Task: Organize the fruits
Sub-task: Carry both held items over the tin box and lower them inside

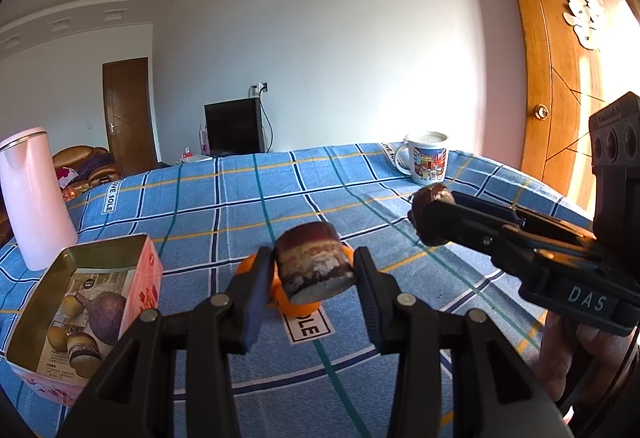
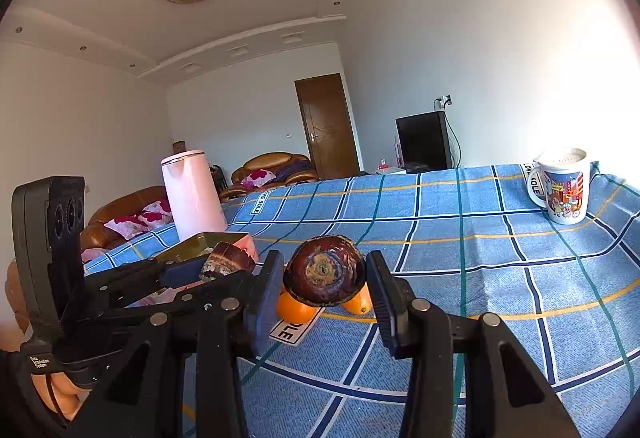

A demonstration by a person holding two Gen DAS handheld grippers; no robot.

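Left tool (image 1: pixel 314 274) clamped on brown chunk (image 1: pixel 314 264); right tool (image 2: pixel 325 280) clamped on round brown fruit (image 2: pixel 326 272). Tin (image 1: pixel 80 302) open at near left, nearest left tool. Oranges (image 2: pixel 296 308) below on bench (image 2: pixel 480 258).

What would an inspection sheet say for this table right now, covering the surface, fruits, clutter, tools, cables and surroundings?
Surface: blue checked cloth, flat.
Job's things: two brown fruit pieces, one in each tool; oranges on the cloth; open tin box.
Clutter: pink kettle, printed mug.
Grippers: left tool shut on left fruit piece; right tool shut on right fruit piece.
Cables: cord hanging behind the television.
Surroundings: sofa, two doors.
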